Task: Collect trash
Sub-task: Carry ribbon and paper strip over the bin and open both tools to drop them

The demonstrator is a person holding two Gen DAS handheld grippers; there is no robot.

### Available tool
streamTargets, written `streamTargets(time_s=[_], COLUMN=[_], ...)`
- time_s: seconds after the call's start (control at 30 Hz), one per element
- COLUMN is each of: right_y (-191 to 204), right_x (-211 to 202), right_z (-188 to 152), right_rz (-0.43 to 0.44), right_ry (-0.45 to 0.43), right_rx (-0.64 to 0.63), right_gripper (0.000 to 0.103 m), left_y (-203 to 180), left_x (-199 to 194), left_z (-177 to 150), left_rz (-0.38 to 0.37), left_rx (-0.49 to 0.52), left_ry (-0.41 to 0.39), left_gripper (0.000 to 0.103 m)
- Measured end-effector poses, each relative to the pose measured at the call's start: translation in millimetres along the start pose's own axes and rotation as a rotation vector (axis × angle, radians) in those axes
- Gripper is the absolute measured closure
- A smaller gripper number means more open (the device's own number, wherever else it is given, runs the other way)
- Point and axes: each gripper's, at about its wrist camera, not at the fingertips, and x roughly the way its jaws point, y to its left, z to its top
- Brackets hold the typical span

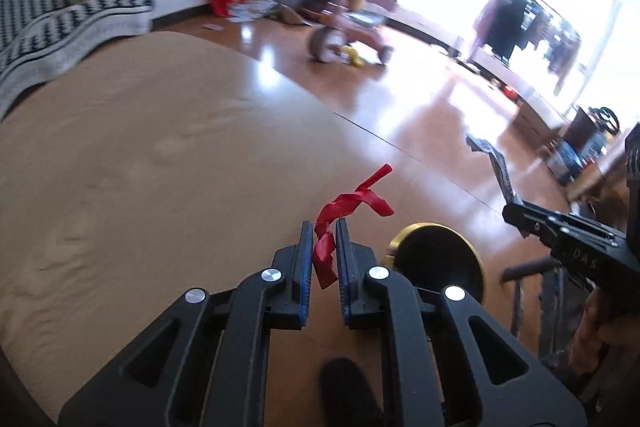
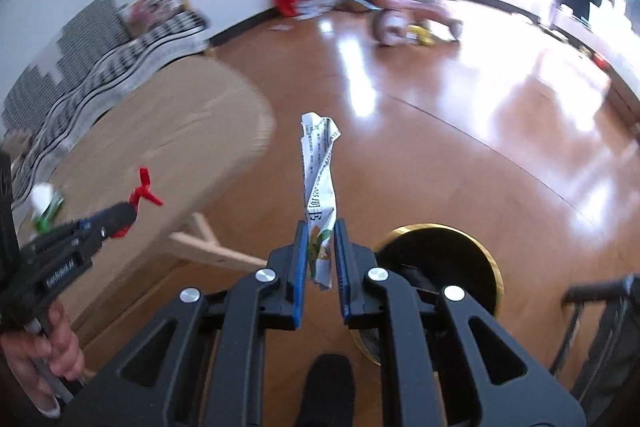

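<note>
Holding twisted wrapper (image 2: 320, 187) lengthwise, pointing forward from right gripper (image 2: 321, 227) jaws

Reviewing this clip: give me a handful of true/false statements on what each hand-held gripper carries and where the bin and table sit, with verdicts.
1. The left hand-held gripper is shut on a red plastic strip. True.
2. The right hand-held gripper is empty. False: it is shut on a twisted printed wrapper.
3. A round bin with a gold rim stands on the wooden floor just beyond the right gripper. True.
4. The bin stands on the tan table. False: it stands on the floor beside the table.
5. A pink tricycle stands on the floor farther back. True.
6. The wrapper already lies inside the bin. False: it is held upright between the pads.
</note>
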Motion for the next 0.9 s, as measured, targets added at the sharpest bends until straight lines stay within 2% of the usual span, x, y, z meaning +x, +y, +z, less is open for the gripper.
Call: streamTargets(time_s=[0.2,0.33,0.5,0.9], right_y=[-72.6,-106.1,-113.5,-115.9], right_x=[-4.7,-1.2,8.4,16.5], right_z=[-22.0,-32.5,-35.8,-28.8], right_rz=[-0.067,-0.089,-0.089,-0.094], right_ry=[0.036,0.068,0.112,0.125], right_rx=[0.129,0.207,0.235,0.239], right_gripper=[0.089,0.089,0.089,0.089], left_y=[-70.0,-98.8,-110.5,-126.3], left_x=[49.9,73.0,94.8,118.6], left_z=[-16.7,-29.4,-37.2,-38.0], left_rz=[-0.104,-0.134,-0.154,-0.172], left_rx=[0.080,0.127,0.139,0.161], left_ry=[0.074,0.112,0.155,0.182], left_gripper=[0.092,0.092,0.092,0.092])
